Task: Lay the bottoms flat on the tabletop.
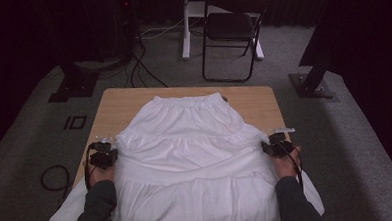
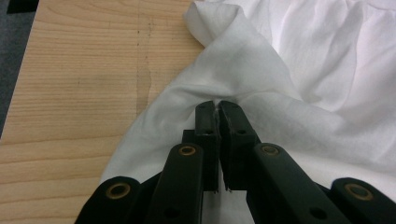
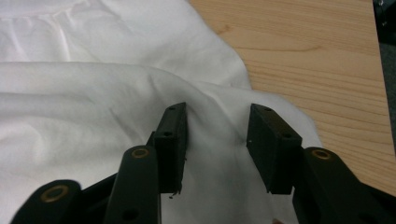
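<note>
A light wooden table [image 1: 118, 101] stands on grey carpet in a dim room. A white tiered cotton skirt [image 1: 185, 141] lies spread across it, waistband far, hem spilling over the near edge. The left gripper [image 1: 116, 144] pinches the skirt's left edge; the right gripper [image 1: 264, 140] stands half-open over the right edge, fabric between its jaws. A black folding chair [image 1: 233, 29] and floor cables [image 1: 142, 68] lie beyond.

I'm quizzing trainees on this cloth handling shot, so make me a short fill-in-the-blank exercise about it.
1. The white tiered cotton skirt lies on a ____ table.
2. The left gripper has its jaws ____ on the skirt's edge.
3. The right gripper has its jaws ____, with cloth lying between them.
4. The skirt's gathered waistband points ____ from the person.

Missing words: wooden; shut; open; away
</note>
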Demonstrator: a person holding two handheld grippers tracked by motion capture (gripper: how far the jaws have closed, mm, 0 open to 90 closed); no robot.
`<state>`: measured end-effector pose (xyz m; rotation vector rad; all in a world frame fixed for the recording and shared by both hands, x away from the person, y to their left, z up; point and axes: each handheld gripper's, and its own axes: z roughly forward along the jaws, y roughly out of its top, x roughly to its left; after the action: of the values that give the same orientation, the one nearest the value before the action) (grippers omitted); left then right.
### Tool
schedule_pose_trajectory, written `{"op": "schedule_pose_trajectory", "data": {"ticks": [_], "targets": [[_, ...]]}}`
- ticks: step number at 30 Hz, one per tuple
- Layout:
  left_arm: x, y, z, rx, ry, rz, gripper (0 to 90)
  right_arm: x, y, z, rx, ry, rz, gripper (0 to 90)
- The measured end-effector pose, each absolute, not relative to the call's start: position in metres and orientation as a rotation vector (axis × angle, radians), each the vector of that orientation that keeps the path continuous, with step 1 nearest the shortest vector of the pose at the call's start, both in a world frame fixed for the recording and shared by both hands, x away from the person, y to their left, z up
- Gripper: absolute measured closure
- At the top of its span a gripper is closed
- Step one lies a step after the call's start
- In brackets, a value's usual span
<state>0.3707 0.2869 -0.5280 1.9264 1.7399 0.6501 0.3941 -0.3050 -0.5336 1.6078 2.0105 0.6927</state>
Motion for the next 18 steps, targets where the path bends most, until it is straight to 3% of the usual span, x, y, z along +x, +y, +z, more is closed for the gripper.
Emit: {"op": "schedule_pose_trajectory", "data": {"ticks": [18], "targets": [[0.398,0.280,-0.526,1.952,1.727,0.623,86.3,0.407,-0.311,-0.533,1.653,1.973,0.680,55.0]]}}
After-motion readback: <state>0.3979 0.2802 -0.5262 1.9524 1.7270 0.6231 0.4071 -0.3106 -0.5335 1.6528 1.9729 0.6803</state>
